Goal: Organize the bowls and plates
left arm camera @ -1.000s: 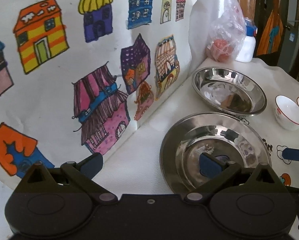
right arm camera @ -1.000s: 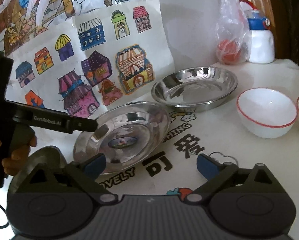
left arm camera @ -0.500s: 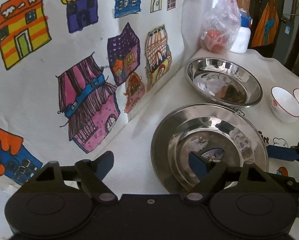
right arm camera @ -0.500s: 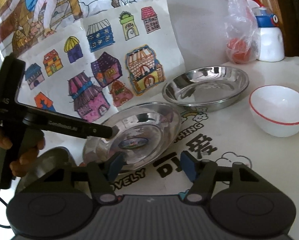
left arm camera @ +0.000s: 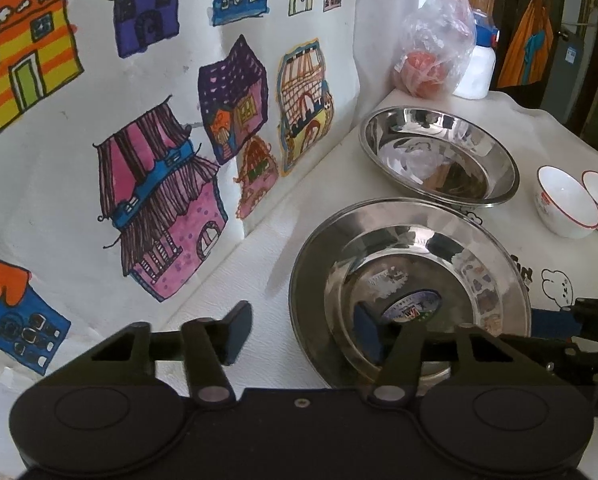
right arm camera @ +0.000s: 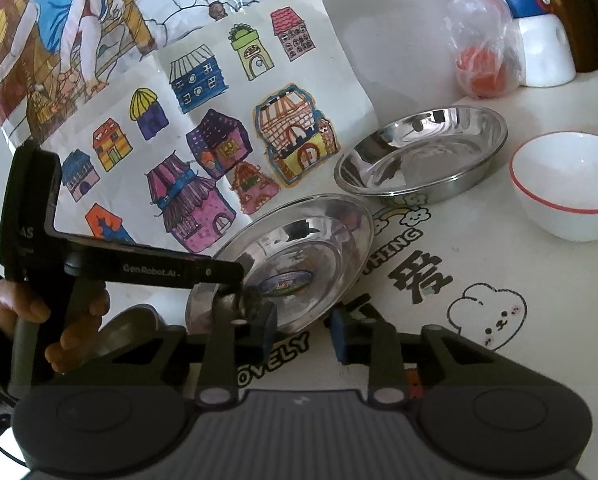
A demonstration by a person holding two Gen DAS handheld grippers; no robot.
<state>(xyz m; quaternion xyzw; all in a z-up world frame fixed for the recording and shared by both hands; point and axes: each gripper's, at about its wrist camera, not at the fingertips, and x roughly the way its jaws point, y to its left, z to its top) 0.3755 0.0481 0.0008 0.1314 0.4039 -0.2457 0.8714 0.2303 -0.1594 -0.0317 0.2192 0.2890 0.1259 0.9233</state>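
both tools' jaws narrower: left tool [left arm camera: 301, 334], right tool [right arm camera: 303, 330]

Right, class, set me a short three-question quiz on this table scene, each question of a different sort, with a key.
1. Count: how many white bowls with red rims show in the left wrist view?
2. True or false: the stickered steel plate lies stacked inside the deeper steel dish.
3. Choose: what stands right beside the plastic bag at the back of the table? A) a white bottle with a blue cap; B) a black kettle; C) a stack of cups.

Key
1. Two, side by side.
2. False: plate and dish lie next to each other on the table, not nested.
3. A.
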